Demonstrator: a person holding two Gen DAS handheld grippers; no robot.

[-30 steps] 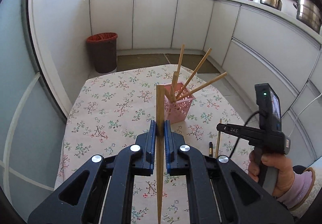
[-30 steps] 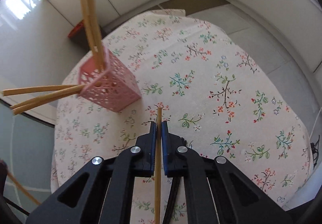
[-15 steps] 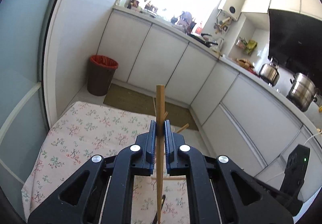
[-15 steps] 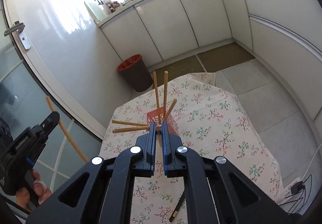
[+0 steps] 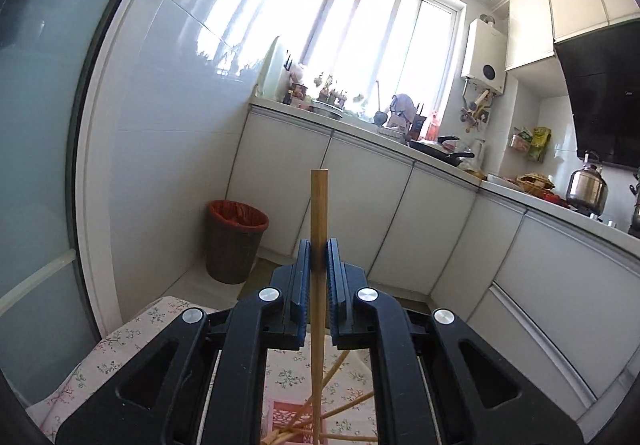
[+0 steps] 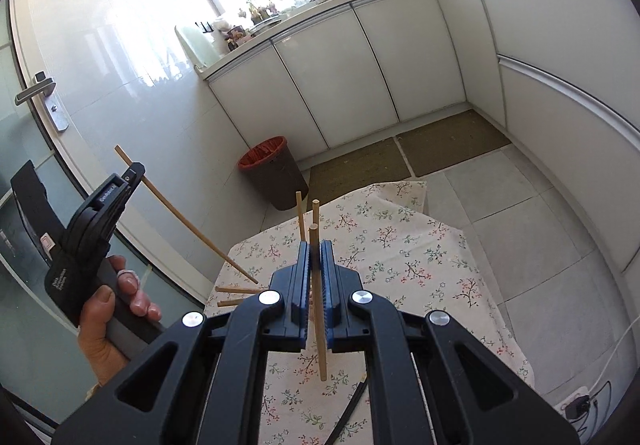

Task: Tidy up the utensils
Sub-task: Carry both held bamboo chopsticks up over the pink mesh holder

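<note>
Kitchen tabletop (image 6: 400,245) now lies well below both raised tools: left hand-held gripper (image 5: 319,265) and right hand-held gripper (image 6: 315,261) each stay clamped on a chopstick (image 5: 319,213), lifted clear above the pink holder (image 5: 288,417), insertion pending.

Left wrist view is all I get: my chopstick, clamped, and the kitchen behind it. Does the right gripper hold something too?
Observer: Yes. The right gripper is shut on its own chopstick, above the table.
Operator: How does my chopstick sit, seen from there?
Observer: The left gripper holds the left chopstick slanted, with its lower tip near the table's left edge.
Operator: Is any utensil lying loose?
Observer: A dark stick lies on the cloth, partly behind the right gripper.
</note>
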